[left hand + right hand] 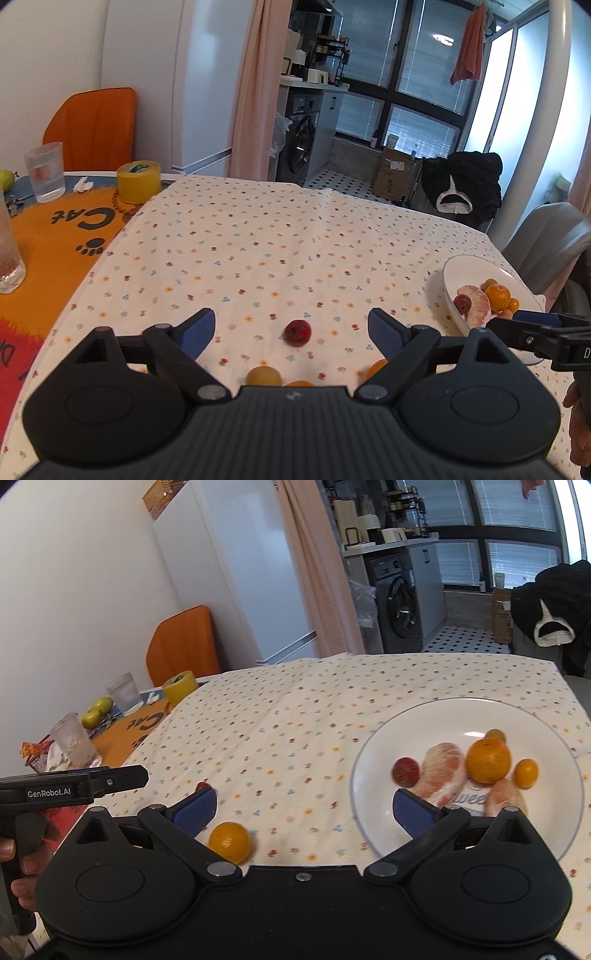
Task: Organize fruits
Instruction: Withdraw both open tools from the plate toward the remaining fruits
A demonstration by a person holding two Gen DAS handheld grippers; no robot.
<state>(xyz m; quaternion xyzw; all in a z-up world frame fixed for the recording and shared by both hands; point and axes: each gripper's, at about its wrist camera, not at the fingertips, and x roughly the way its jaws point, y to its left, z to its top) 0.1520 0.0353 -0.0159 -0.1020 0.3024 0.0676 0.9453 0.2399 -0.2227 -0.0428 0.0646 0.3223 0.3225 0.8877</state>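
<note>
In the left wrist view my left gripper [291,325] is open just above the flowered cloth, with a small red fruit [297,332] lying between its fingertips, untouched. A yellow fruit [264,376] and an orange [376,369] lie closer in, partly hidden by the gripper body. My right gripper [303,805] is open and holds nothing. An orange [229,842] lies by its left finger. Its right finger overlaps the white plate [424,723], which holds a red fruit [405,771], peeled citrus segments [443,775], an orange [487,760] and small kumquats [526,773].
On the orange cat mat [40,258] to the left stand glass tumblers [46,171] and a yellow tape roll [139,181], with green fruits [96,710] nearby. An orange chair [92,125] stands behind the table and a grey chair [550,240] at its right end.
</note>
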